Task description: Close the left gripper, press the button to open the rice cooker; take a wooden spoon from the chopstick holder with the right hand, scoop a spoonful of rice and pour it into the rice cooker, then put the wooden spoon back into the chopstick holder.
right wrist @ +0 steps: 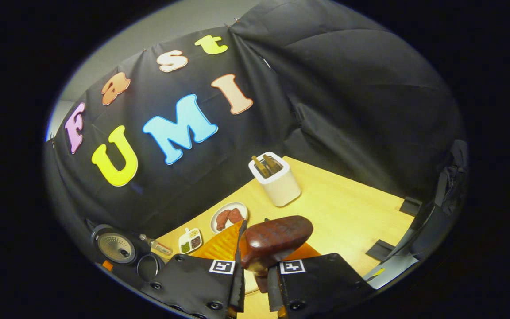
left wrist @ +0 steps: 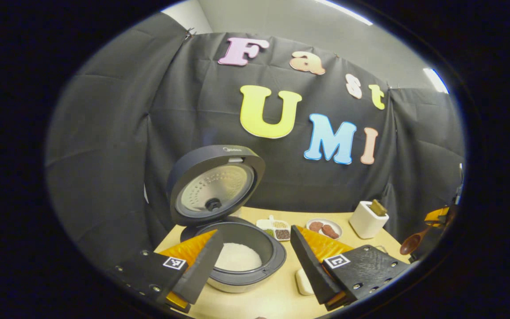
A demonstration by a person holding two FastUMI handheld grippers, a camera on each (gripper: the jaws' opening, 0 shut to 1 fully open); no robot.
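Your dark wooden spoon (right wrist: 277,241) is pinched by its handle in the right gripper's (right wrist: 255,277) jaws, bowl forward for scooping, near the white chopstick holder (right wrist: 276,181). Your left gripper's (left wrist: 255,257) jaws stand spread before the open grey rice cooker (left wrist: 237,248) on the table (right wrist: 348,208).

Both views above table (left wrist: 277,292), facing wall; share rice cooker (left wrist: 233,248).
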